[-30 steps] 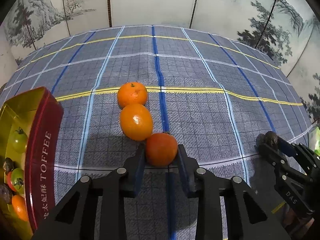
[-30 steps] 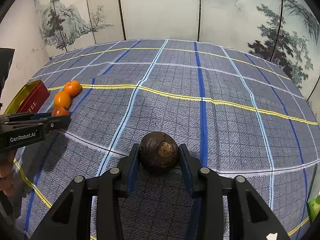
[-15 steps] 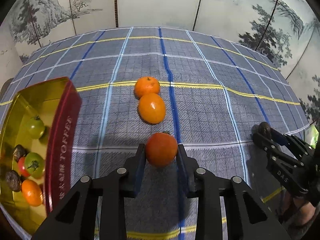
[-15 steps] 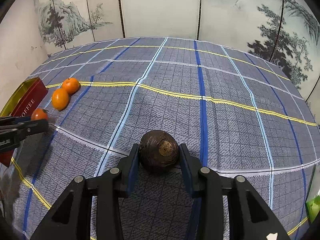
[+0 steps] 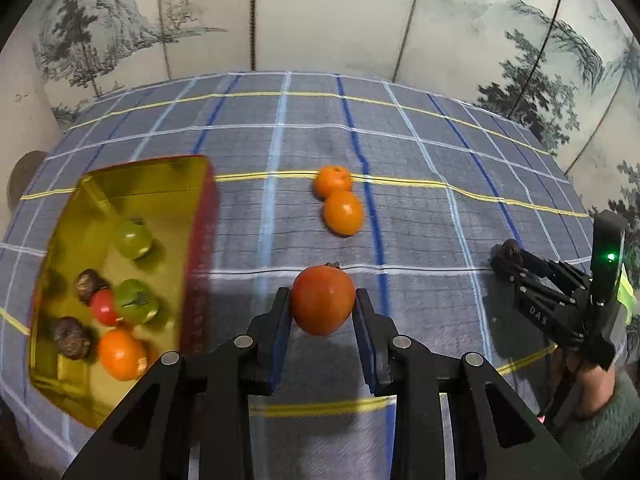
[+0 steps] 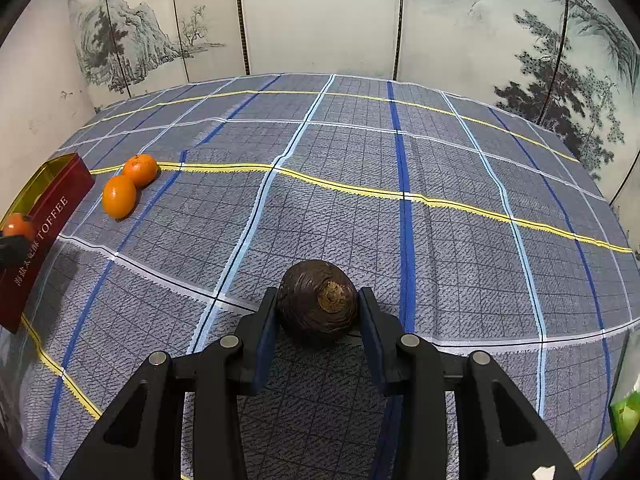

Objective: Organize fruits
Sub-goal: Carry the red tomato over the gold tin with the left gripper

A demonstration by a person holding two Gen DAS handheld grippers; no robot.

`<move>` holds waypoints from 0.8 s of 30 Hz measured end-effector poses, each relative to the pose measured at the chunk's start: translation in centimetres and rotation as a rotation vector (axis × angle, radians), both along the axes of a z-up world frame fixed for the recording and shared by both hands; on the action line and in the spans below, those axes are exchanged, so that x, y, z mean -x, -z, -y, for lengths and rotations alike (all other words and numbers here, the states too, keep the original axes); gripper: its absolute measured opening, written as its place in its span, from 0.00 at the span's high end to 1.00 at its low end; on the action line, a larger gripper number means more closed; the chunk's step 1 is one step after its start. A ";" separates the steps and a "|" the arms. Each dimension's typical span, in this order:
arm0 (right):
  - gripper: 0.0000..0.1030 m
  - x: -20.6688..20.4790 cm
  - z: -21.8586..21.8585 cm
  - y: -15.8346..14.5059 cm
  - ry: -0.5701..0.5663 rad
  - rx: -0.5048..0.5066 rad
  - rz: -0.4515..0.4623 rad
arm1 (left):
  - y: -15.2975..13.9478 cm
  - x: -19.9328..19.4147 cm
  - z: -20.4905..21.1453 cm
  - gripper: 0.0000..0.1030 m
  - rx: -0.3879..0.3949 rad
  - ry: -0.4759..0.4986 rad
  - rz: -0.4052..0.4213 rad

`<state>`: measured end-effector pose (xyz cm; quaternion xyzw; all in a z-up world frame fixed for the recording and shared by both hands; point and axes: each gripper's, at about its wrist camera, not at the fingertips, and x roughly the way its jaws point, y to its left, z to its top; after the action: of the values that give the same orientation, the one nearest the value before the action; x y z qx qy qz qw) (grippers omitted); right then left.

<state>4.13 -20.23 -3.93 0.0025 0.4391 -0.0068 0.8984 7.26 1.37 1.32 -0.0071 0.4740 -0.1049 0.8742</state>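
My left gripper (image 5: 322,312) clamps a red-orange fruit (image 5: 322,305) mid-frame, while my right gripper (image 6: 318,312) grips a dark brown fruit (image 6: 317,303).

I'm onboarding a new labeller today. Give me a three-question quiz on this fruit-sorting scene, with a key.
1. True or false: the left claw is shut on a red-orange tomato.
2. How many orange citrus fruits lie loose on the checked cloth? A) one B) two C) four
3. Fill in: the right claw grips a dark ____ round fruit.

Key
1. True; both pads press its sides, above the cloth.
2. B; two, touching each other, beside the gold-lined tin.
3. Brown.
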 end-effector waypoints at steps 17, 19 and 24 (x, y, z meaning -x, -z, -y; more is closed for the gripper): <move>0.65 0.0 -0.1 0.0 0.001 0.001 0.000 | -0.7 2.3 -14.1 0.69 -0.060 -0.227 -0.012; 0.65 0.0 -0.1 0.0 0.001 0.000 0.000 | -0.3 2.6 -14.8 0.69 -0.064 -0.237 -0.024; 0.65 0.0 -0.1 0.0 0.001 0.000 0.000 | 0.9 2.9 -15.5 0.69 -0.075 -0.239 -0.059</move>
<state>4.15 -20.11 -3.94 0.0024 0.4391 -0.0073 0.8984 4.35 16.83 0.37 -0.0337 0.4989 0.0180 0.8658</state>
